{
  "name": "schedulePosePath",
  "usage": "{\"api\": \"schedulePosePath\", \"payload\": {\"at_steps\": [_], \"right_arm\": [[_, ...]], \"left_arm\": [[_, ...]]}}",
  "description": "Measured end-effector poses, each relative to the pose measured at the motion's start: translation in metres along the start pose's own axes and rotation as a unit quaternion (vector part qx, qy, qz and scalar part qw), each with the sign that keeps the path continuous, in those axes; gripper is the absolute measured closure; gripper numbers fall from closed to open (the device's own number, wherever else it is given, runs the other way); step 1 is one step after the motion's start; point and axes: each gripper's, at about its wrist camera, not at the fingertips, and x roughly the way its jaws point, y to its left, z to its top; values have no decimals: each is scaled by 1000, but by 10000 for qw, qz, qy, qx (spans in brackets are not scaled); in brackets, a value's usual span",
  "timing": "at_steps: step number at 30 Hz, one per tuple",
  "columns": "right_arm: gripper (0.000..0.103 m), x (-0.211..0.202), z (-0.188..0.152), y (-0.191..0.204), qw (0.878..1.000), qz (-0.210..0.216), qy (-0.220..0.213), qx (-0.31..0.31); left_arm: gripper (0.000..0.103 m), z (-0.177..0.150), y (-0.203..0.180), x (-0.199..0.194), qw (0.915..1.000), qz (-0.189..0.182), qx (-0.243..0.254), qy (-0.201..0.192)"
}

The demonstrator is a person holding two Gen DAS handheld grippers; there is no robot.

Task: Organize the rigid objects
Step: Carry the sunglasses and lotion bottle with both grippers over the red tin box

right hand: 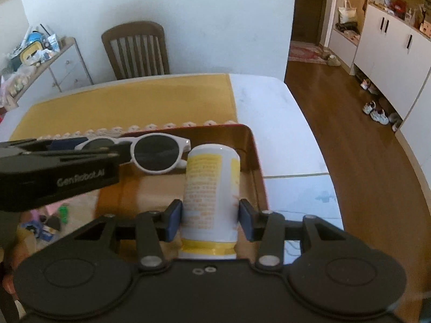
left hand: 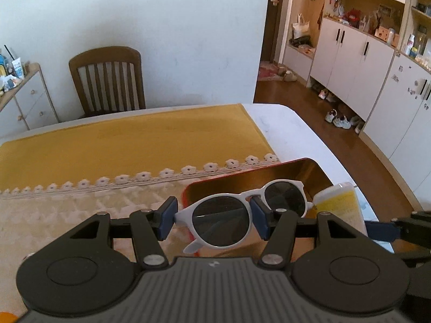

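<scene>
Pinching a white-and-yellow bottle (right hand: 211, 202) in your right gripper (right hand: 211, 219) and white-framed sunglasses (left hand: 237, 214) by one lens in your left gripper (left hand: 214, 219), you hold both over the red-rimmed tray (right hand: 252, 145). Next, I judge, lower each onto the tray floor and release, keeping them apart.

Glossy white plastic sunglasses (left hand: 237, 212), shiny metallic-looking tray (left hand: 296, 172), smooth printed bottle (right hand: 211, 188), woven cloth mat (left hand: 129, 140), polished wood floor (right hand: 344, 123).

You are in a home dining room: a table (right hand: 269, 107) with yellow cloth (left hand: 121, 134), a chair (left hand: 107, 80) behind it, cupboards (left hand: 350, 62) and shoes (left hand: 339, 119) to its right.
</scene>
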Motion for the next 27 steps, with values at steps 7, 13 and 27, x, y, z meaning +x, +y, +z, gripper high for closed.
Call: {"api": "schedulePosePath", "payload": {"at_steps": [7, 13, 27], "right_arm": [[59, 20, 1, -10, 9994, 62, 234, -227], [60, 32, 4, -18, 9987, 214, 455, -121], [50, 25, 6, -32, 9968, 616, 502, 89]], "left_arm": [[45, -1, -27, 29, 9986, 258, 447, 117], [45, -3, -39, 49, 9971, 320, 625, 301], [44, -5, -42, 72, 9946, 373, 519, 818]]}}
